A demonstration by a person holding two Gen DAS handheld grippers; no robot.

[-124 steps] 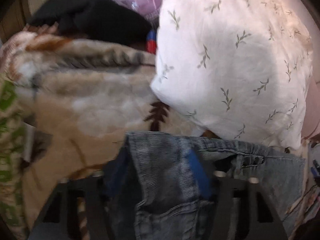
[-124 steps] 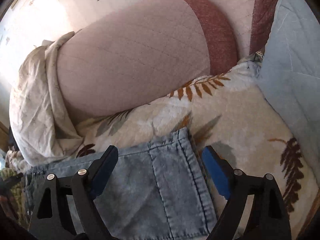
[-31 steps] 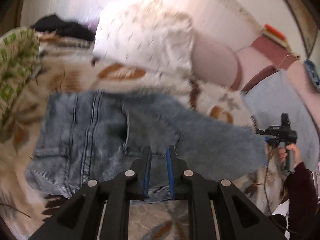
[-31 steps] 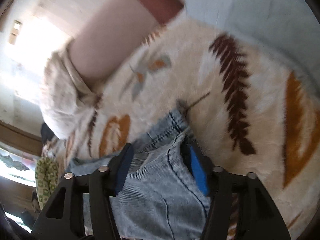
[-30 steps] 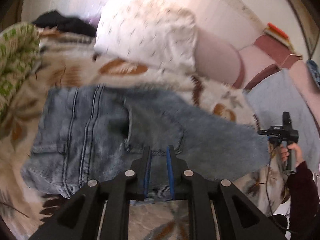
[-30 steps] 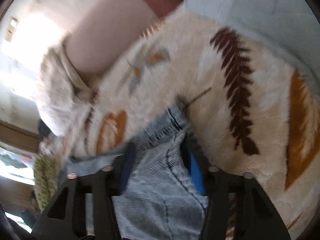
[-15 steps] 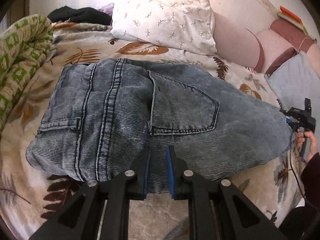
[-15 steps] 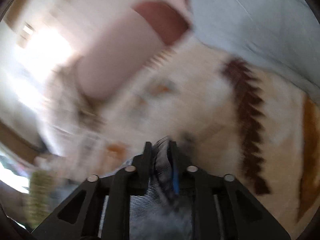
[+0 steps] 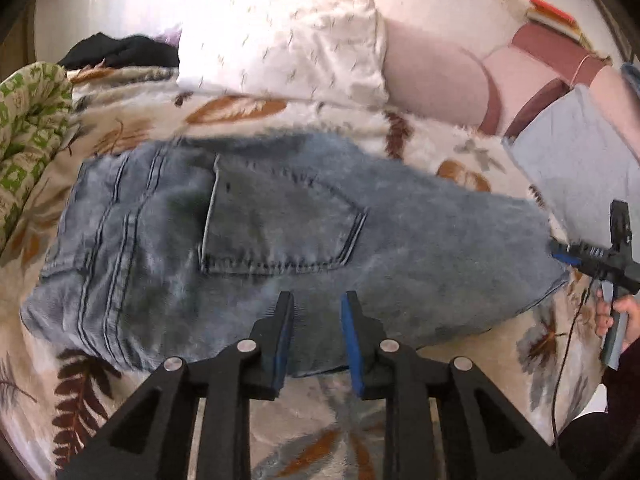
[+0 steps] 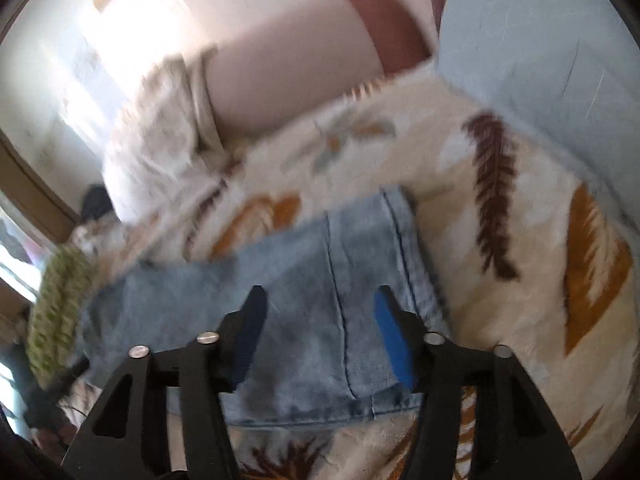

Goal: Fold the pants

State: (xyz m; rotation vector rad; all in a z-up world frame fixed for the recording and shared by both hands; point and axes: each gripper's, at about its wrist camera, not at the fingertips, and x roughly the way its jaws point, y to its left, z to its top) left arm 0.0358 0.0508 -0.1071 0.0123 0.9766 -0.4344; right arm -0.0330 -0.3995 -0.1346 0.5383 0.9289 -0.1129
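With both tools' jaws opening and nothing pinched, the left gripper (image 9: 316, 334) and right gripper (image 10: 318, 330) release the faded blue denim pants (image 9: 280, 248), lying folded lengthwise on the leaf-patterned fleece blanket (image 9: 460, 152). Next, judged: regrasp the hem for a crosswise fold.

This is a bedroom in a home. Beneath and just ahead of the jaws spreads a plush bedspread (image 9: 256, 112) printed with brown and orange leaves. Beyond the jaws, against a pale wall, lie a white pillow (image 9: 288, 44) with a sprig pattern and a pink bolster (image 9: 436, 76) with a maroon end. Far left of the jaws sits a green-patterned quilt (image 9: 28, 120); to the upper right is a grey-blue quilted cushion (image 9: 580, 152). Dark clothing (image 9: 120, 50) is heaped at the back.
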